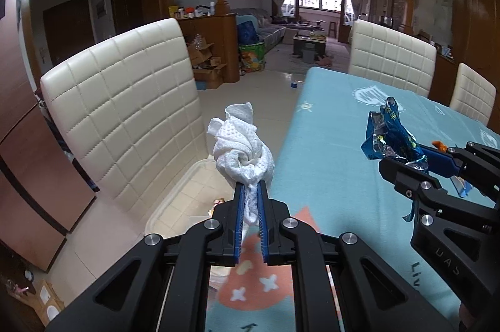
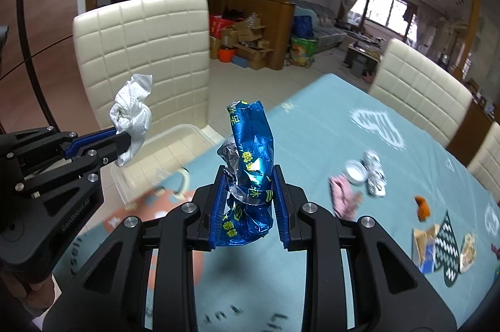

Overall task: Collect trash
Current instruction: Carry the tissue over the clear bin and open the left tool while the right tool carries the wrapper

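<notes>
while held above the near edge of the table (image 1: 359, 126), left gripper (image 1: 250, 191) nearly closed, blue pads pinching a crumpled white tissue (image 1: 242, 141) that bulges out past the fingertips. right gripper (image 2: 248, 179) clamped on a crushed blue foil wrapper (image 2: 250, 163), jaws a little wider apart, wrapper standing up between the pads and sticking out above them. both pieces of trash lifted clear of the blue cloth, side by side, tissue over the table's edge near the cream chair (image 1: 125, 113). more litter lying on the cloth to the right in the right wrist view: pink scrap (image 2: 343, 197), white cap (image 2: 356, 171) touching a foil ball (image 2: 375, 175), orange bit (image 2: 422, 207), and torn paper packets (image 2: 425, 244) further right, well apart from both grippers.
</notes>
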Motion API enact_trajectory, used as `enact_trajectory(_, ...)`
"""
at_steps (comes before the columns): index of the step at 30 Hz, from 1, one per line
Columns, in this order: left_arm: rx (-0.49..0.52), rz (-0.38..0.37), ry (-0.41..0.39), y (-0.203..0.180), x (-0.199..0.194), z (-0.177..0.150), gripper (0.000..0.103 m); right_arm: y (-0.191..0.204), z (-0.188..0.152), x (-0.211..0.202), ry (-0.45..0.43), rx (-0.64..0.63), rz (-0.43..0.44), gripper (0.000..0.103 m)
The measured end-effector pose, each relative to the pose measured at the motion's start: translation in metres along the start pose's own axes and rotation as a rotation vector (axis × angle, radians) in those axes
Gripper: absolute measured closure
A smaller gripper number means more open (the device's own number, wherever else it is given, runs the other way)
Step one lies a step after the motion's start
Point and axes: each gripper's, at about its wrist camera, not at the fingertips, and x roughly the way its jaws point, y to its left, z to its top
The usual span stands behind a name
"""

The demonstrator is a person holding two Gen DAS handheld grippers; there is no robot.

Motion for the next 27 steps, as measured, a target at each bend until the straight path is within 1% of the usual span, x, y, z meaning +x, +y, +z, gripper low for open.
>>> enact_trajectory(7,-0.012,0.034,0.007,0.024,0.013,0.003,0.094,0.020,0.018,0.020,-0.010,-0.038,0.041,0.073)
enact_trajectory(16,0.000,0.087,0.039,0.045,0.045,0.011,0.094,0.032,0.034,0.054,0.008,-0.063,0.075,0.073)
enact_trajectory(19,-0.005,0.104,0.050,0.047,0.056,0.013,0.094,0.029,0.036,0.067,0.025,-0.055,0.082,0.073)
enact_trajectory(24,-0.015,0.102,0.073,0.050,0.075,0.016,0.094,0.022,0.037,0.090,0.057,-0.038,0.085,0.073)
enact_trajectory(25,-0.013,0.102,0.079,0.050,0.079,0.016,0.092,0.020,0.036,0.094,0.065,-0.033,0.085,0.073)
enact_trajectory(27,-0.014,0.095,0.091,0.050,0.086,0.017,0.092,0.017,0.036,0.100,0.074,-0.024,0.084,0.073)
